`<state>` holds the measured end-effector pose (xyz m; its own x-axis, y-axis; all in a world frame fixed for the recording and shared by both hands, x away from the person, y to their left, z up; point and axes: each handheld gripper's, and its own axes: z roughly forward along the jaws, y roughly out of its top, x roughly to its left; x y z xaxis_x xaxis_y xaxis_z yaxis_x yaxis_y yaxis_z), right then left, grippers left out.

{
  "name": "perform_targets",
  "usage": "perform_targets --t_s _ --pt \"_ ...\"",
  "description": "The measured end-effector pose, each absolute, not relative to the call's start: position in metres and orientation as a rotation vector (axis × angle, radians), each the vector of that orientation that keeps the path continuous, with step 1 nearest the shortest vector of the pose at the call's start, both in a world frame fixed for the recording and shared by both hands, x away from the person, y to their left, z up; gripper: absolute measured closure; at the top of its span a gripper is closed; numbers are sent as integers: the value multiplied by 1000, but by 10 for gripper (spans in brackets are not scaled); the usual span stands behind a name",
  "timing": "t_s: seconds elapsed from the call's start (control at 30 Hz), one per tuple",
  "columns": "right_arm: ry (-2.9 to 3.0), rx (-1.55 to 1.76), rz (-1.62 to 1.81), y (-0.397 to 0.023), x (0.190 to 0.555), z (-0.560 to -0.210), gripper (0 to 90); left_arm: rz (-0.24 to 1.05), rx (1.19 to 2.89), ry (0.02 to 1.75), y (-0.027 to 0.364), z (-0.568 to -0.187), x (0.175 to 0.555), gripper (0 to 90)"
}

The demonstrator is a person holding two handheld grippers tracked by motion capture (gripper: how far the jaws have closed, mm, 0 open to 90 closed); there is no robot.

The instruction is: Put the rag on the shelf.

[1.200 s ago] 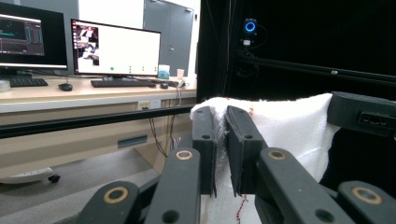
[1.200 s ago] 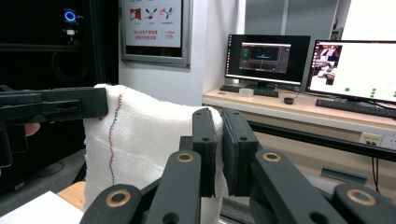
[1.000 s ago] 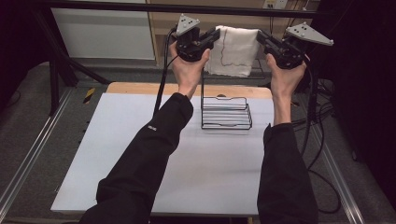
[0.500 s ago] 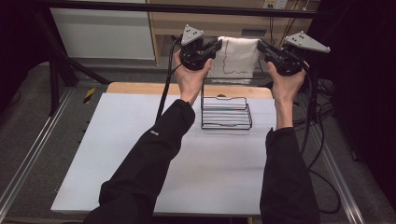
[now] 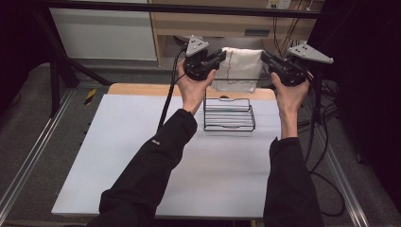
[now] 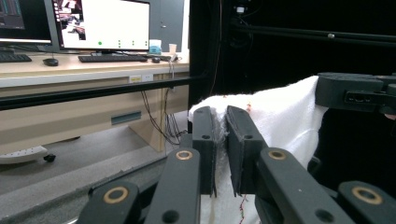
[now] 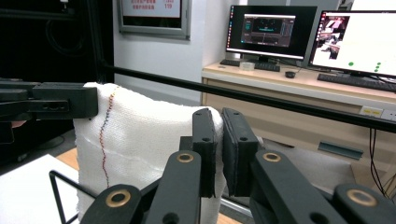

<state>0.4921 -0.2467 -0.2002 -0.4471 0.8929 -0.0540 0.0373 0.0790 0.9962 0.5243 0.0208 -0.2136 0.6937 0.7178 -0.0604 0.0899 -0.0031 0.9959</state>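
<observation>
Left jaws: closed narrow on the upper corner of the white cloth (image 6: 280,116), fabric pinched between the pads, as the left gripper view shows at centre frame.
Right jaws: closed narrow on the opposite upper corner of the same cloth (image 7: 140,140), fabric edge caught between the pads in the right gripper view.
Left gripper (image 5: 215,57): upper centre of the high view, held in the left hand (image 5: 193,87), jaws pointing right toward the cloth.
Right gripper (image 5: 268,59): upper right of centre in the high view, held in the right hand (image 5: 288,92), jaws pointing left.
White cloth (image 5: 242,68): stretched between the two grippers and hanging down from them, upper centre of the high view, above the rear of the wire rack; a multicoloured stitched seam runs down it near one side.
Wire rack (image 5: 229,114): black, standing on the table just below the cloth, centre of the high view.
Table (image 5: 118,156): white surface with a wooden far edge, filling the lower middle of the high view.
Sleeves: black, entering from the bottom edge.
</observation>
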Motion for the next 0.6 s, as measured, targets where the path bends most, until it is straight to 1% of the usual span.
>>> perform_targets --t_s 0.33,0.53,0.6 --pt "1655 959 1439 -245 485 -207 845 552 1547 691 24 -222 517 821" --pt "1659 949 1439 -245 479 -207 845 560 1562 680 26 -221 513 820" --pt "1661 940 1436 -244 477 -207 845 543 1564 682 27 -222 512 820"
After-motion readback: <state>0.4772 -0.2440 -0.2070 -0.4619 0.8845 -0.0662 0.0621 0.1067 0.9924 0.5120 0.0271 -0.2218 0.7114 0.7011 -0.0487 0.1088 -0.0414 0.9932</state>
